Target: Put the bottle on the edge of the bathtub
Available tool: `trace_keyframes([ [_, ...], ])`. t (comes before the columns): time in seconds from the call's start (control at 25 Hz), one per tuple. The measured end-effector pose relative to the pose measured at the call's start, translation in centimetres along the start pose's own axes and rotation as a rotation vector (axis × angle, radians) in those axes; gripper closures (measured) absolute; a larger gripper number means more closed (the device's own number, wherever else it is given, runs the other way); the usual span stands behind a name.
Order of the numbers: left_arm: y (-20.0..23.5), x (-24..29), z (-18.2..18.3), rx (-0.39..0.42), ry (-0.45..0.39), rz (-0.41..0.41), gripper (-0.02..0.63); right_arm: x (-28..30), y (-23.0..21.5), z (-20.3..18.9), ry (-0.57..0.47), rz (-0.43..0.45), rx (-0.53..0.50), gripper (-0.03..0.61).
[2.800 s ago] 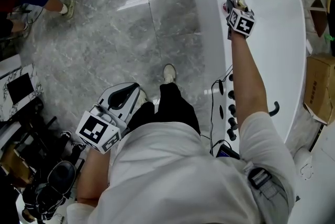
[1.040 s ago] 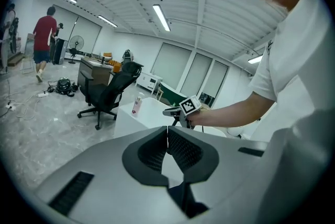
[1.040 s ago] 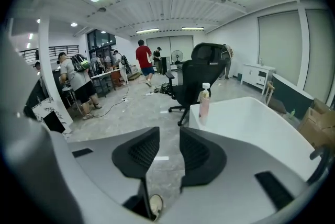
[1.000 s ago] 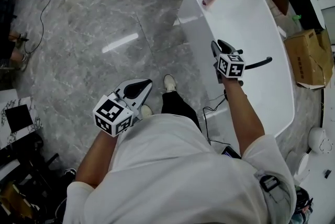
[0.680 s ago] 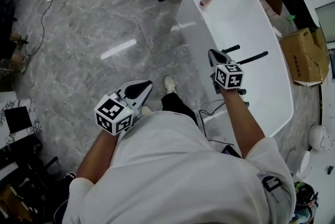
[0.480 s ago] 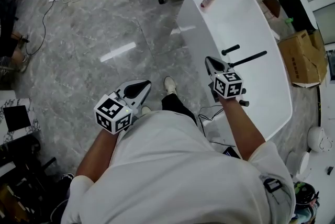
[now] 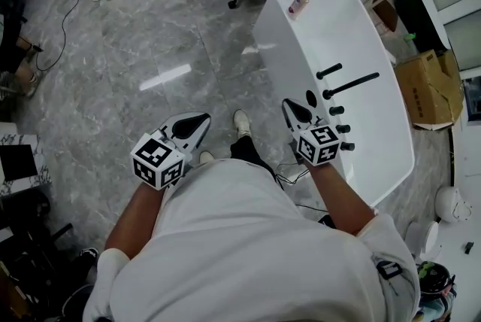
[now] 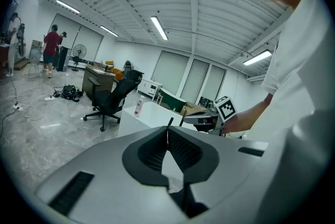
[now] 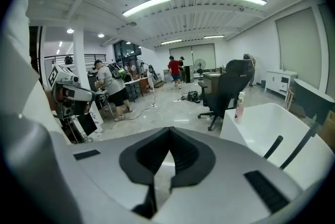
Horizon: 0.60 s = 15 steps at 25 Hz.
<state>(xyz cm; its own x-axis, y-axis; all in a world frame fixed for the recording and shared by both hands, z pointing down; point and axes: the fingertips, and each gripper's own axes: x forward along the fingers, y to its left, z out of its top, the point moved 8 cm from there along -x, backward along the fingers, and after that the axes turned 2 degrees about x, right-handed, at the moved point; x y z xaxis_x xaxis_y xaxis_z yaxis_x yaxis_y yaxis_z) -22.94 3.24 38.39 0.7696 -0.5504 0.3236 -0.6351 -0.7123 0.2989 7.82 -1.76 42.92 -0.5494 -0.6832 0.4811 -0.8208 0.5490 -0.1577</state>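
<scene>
l tongs, r tongs clenched, empty; bottle upright on bathtub edge.

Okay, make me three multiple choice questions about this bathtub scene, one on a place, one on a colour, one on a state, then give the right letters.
1. Where is the bottle?
A: on the floor. B: upright on the far rim of the bathtub. C: lying inside the bathtub.
2. What colour is the bathtub?
A: white. B: black. C: green.
3. How are the fingers of the right gripper?
A: wide open. B: shut on the bottle. C: shut and empty.
Answers: B, the bottle stands on the far rim; A, the shell is plain white; C, the fingers meet with nothing between them.
</scene>
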Motion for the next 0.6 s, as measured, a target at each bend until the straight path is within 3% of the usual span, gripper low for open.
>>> trace_keyframes([
  [0.6, -0.7, -3.1, -0.8, -0.01, -0.004, 0.064, 0.595, 0.7, 5.7, 0.8, -0.021, 0.141, -0.041, 0.571],
])
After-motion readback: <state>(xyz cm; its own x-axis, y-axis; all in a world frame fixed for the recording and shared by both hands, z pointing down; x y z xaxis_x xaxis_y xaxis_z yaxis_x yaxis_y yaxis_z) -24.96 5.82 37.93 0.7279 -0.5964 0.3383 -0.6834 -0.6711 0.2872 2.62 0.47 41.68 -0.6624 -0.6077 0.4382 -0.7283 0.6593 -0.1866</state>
